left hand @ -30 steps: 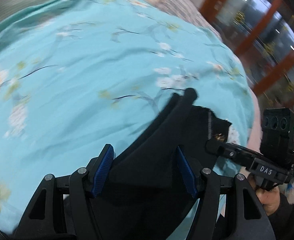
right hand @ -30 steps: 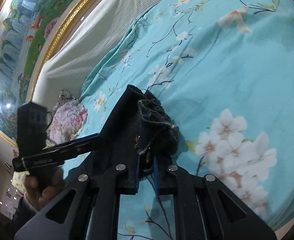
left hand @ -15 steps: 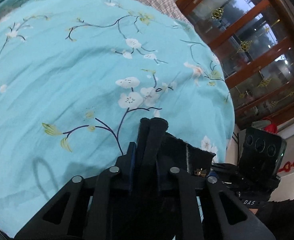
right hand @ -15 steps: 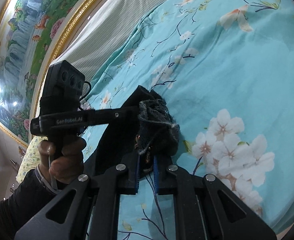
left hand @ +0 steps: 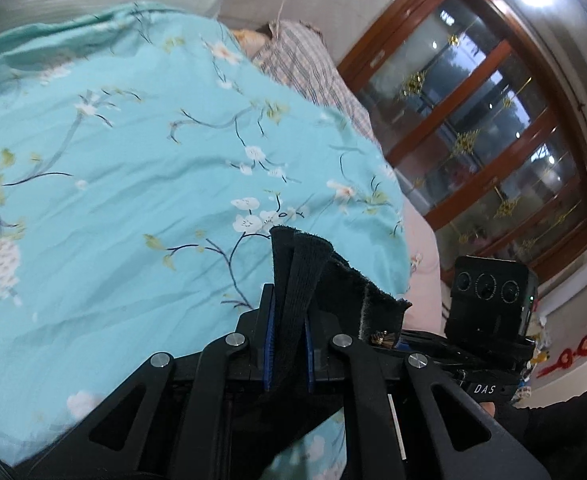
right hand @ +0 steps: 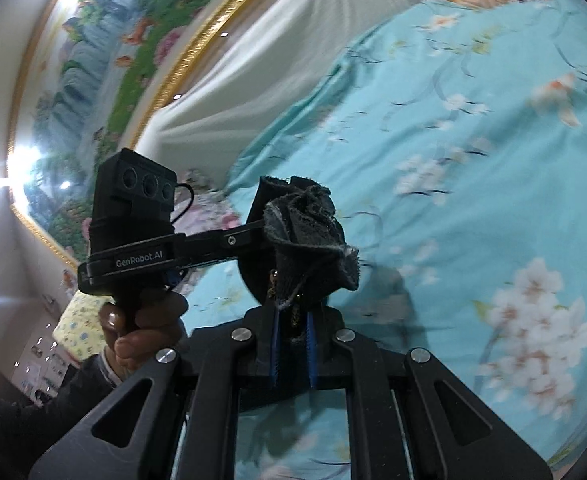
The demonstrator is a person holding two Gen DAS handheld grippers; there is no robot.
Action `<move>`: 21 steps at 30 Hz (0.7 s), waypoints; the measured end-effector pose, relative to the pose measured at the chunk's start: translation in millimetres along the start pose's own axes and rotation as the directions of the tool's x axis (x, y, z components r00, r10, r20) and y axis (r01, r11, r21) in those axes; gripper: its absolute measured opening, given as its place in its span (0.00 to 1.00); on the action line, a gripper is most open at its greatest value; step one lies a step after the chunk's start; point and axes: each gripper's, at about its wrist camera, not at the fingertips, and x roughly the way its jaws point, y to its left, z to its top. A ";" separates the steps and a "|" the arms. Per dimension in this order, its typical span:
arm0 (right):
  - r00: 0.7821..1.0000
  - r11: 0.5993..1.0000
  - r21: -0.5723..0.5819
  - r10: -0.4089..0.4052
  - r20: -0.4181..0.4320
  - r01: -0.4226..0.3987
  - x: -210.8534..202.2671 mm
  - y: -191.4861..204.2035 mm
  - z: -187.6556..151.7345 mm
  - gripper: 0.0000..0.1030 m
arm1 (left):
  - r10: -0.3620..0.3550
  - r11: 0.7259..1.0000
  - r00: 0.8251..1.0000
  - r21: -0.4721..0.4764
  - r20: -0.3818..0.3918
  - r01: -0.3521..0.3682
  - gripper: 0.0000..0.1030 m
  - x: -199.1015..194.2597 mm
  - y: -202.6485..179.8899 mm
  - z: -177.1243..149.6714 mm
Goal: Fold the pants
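Note:
The black pants (left hand: 301,280) hang between both grippers, lifted above the bed. My left gripper (left hand: 287,344) is shut on a folded edge of the waistband, which sticks up between its blue pads. My right gripper (right hand: 293,344) is shut on a bunched, frayed corner of the pants (right hand: 309,236). The right gripper's body and camera (left hand: 489,300) show at the right of the left wrist view. The left gripper's body (right hand: 133,216) and the hand holding it show at the left of the right wrist view. The rest of the pants hangs out of sight below.
A turquoise floral bedspread (left hand: 133,184) covers the bed below. A checked pillow (left hand: 305,64) lies at its far end. A wooden glass cabinet (left hand: 493,128) stands to the right. A white headboard (right hand: 277,64), a framed painting (right hand: 125,52) and floral pillows (right hand: 209,208) are at the left.
My left gripper has shut on the pants' waistband. Both grippers have risen with the pants, away from the bedspread, and the views have tilted up toward the room.

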 end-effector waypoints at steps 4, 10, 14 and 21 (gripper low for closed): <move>0.997 0.997 -0.026 0.071 -0.023 -0.071 10.5 23.3 -1.4 0.11 | 0.010 1.000 0.999 -0.009 0.050 -0.010 0.10 -34.2 4.3 -14.4; 0.987 0.988 -0.080 0.126 -0.096 -0.133 39.1 59.4 -10.1 0.11 | 0.031 0.998 0.993 -0.050 0.111 -0.026 0.10 -75.3 19.6 -39.3; 0.979 0.982 -0.106 0.140 -0.147 -0.156 56.6 74.2 -17.0 0.11 | 0.049 0.994 0.988 -0.099 0.146 -0.035 0.10 -97.0 35.6 -61.7; 0.959 0.975 -0.146 0.126 -0.254 -0.167 93.3 88.6 -38.0 0.12 | 0.086 0.978 0.981 -0.204 0.176 -0.049 0.10 -118.5 71.2 -104.5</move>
